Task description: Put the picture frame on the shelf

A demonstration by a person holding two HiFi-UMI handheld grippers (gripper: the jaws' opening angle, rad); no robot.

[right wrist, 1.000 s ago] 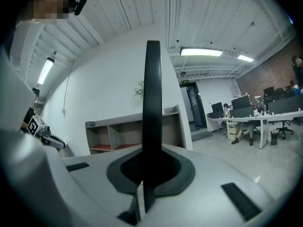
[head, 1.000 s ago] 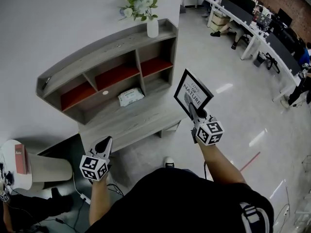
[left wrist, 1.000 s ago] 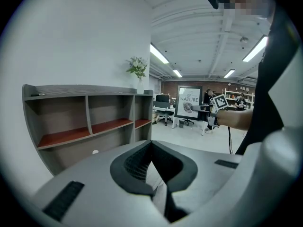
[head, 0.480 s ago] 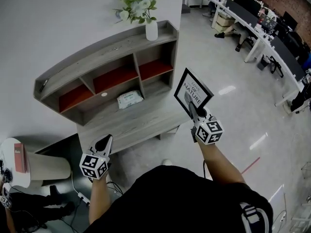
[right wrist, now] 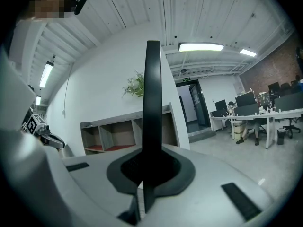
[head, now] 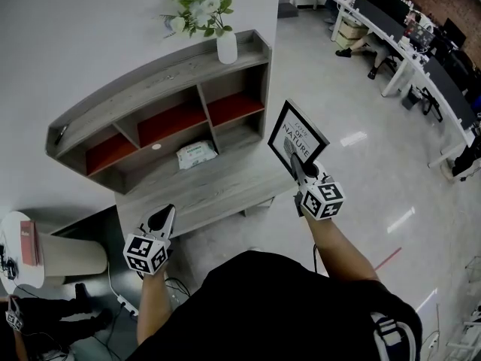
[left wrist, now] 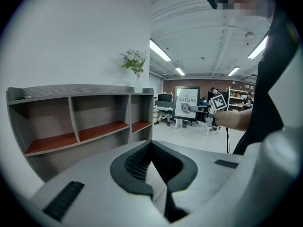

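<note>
**A:** Head view first. Where's the picture frame (head: 298,139)?

**B:** Right of centre, up in the air over the floor (head: 361,164), just off the right end of the shelf (head: 150,81) and not touching it. The right gripper (head: 291,155) is pinching its lower edge, so the face tips up at the camera. Black border, white mat, leaf print, reads "NATURE". I reckon the edge grip is there to keep it upright for standing it on a board. The left gripper (head: 161,218) sits lower left, just staying out of the way.

**A:** And the left gripper view?

**B:** Jaws pressed together, nothing between them. The frame shows small, right of centre, past the shelf's end compartment.

**A:** Right gripper view?

**B:** The frame is edge-on there, a thin dark strip (right wrist: 152,103) running up the middle with the jaws clamped on either side. The shelf is behind it, left of centre, well apart, so it looks like the carry isn't done.
</note>
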